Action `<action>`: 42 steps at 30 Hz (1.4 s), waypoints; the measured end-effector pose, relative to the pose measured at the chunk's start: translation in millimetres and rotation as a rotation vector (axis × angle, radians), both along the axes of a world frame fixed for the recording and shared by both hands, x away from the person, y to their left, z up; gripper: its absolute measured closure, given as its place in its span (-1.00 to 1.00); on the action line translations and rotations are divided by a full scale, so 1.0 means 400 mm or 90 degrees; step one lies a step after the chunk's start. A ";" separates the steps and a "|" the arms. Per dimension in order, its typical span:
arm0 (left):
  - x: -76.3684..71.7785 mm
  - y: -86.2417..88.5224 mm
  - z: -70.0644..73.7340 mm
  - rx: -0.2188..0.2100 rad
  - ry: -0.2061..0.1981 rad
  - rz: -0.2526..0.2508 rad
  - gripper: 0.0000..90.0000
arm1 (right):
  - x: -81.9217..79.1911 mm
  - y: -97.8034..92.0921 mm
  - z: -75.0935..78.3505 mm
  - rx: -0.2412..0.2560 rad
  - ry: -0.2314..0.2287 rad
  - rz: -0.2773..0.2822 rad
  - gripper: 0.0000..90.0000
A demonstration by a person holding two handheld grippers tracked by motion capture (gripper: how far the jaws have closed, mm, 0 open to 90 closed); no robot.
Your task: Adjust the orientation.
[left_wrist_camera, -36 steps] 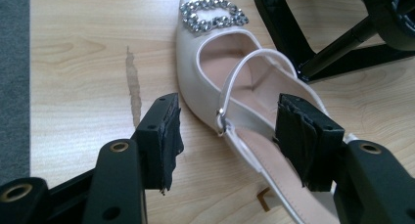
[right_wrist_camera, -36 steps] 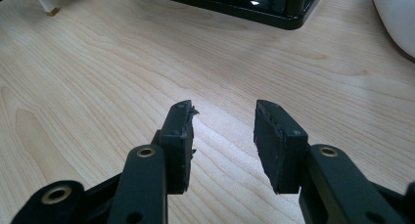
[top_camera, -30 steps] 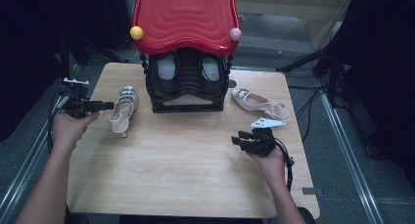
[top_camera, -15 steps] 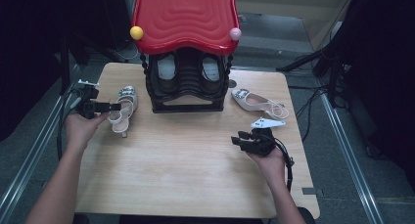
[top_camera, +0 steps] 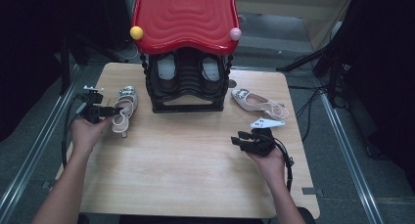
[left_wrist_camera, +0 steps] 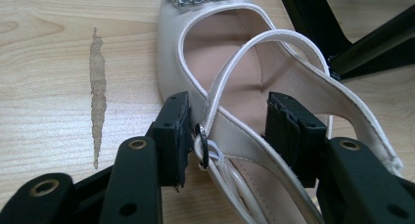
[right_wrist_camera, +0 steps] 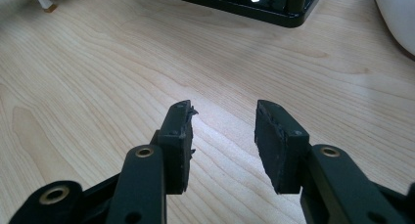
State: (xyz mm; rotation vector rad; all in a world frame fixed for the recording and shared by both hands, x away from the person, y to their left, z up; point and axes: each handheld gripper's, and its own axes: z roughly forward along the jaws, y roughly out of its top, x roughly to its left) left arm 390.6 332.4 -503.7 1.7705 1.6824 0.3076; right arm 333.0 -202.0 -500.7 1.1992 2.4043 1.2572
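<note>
The left gripper's (left_wrist_camera: 227, 136) fingers (left_wrist_camera: 173, 131) were spread around the side strap and small buckle of the beige heeled shoe (left_wrist_camera: 254, 87), one finger outside its rim, the other over the insole, not yet closed on it. In the high view that shoe (top_camera: 122, 114) lay at the left of the frame, just beside the rack. The right gripper's (right_wrist_camera: 222, 136) fingers were spread too, with nothing between them, above bare wood at the lower right of the high view. The wooden desk (top_camera: 195, 170) filled the middle of the frame. At its upper centre stood the black shoe rack (top_camera: 188, 84) with its red wavy top, dark shoes inside. A second pale shoe (top_camera: 257, 102) lay to its right. Near the right gripper lay a small white plate (top_camera: 266, 123).
</note>
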 end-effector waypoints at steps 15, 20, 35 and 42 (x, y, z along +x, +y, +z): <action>-0.007 -0.001 0.006 0.033 0.009 0.045 0.73 | 0.001 0.001 -0.001 -0.003 -0.005 0.004 0.32; -0.007 0.013 0.006 0.006 0.013 0.053 0.82 | 0.000 0.003 -0.001 -0.003 -0.006 0.004 0.31; -0.003 0.019 0.056 -0.040 -0.029 0.080 0.83 | 0.000 0.002 0.001 -0.007 -0.010 0.002 0.31; 0.005 0.025 0.079 -0.058 -0.026 0.068 0.83 | 0.001 0.003 0.000 -0.007 -0.009 0.001 0.31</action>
